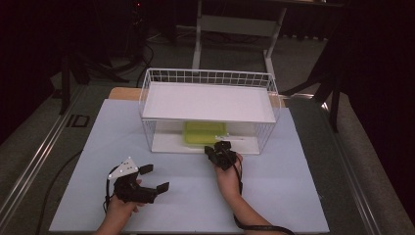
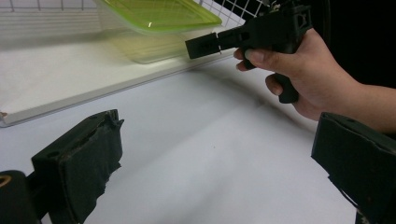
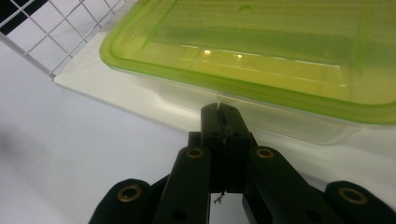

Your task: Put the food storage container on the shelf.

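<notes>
We have the right gripper at the front edge of the wire rack, its jaws pressed together with nothing between them. In the right gripper view the closed tips point straight at the near wall of the green-lidded container, just under the lid's rim; whether they touch the clear plastic we cannot tell.

The container sits on the rack's lower shelf, under the white upper shelf. Its long axis runs across the rack, side to side, so the right gripper meets the near long side toward its right end. Dead ahead of our right tips and a little above them is the lid's lip: that is the relation the coming move turns on, whether we push the box back or open up and take its rim.

Our right hand is plainly the nearer one. The left gripper hangs over the white table well apart from the rack, jaws spread wide and empty, aimed across toward the right hand.

What hems us in is the upper shelf overhead, which leaves only a low slot to work through, and the wire mesh on the right side of the rack close to the container's end. The front is open, and nothing lies on the table between the grippers and the shelf.
</notes>
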